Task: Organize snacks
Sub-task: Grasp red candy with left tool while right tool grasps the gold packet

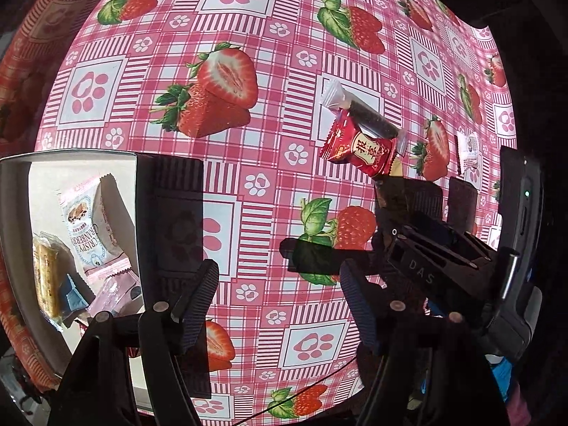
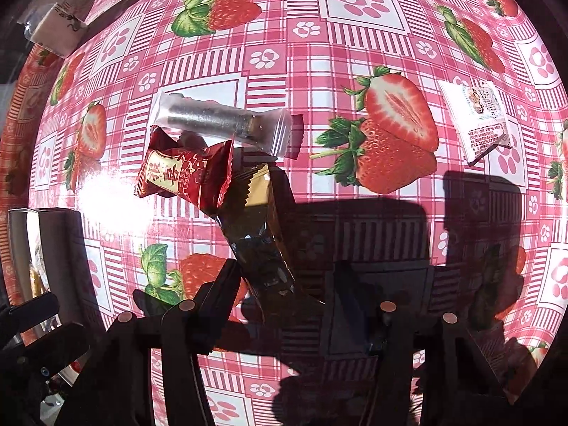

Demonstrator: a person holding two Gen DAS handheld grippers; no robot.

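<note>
The left black fingers [image 1: 277, 305] point down at the bench [image 1: 248, 17], which has a pink checked cloth with strawberries and paw prints. They stand wide apart, with only cloth between them. Just to their left is the open white cardboard box [image 1: 71, 156]. In it lie a white and blue cranberry cookie packet [image 1: 83, 227], a yellow bar in a clear wrapper [image 1: 46, 277] and a pink packet [image 1: 113, 294]. Further right, three snacks lie in a small heap: a long clear packet with a dark stick inside [image 2: 213, 120], a shiny red candy packet [image 2: 184, 174] lying partly on it, and a long shiny gold packet [image 2: 259, 220]. The right black fingers [image 2: 287, 294] are partly apart around the near end of the gold packet. One finger touches it and the other stands clear. A small white square packet [image 2: 475, 117] lies alone, well to the right.
</note>
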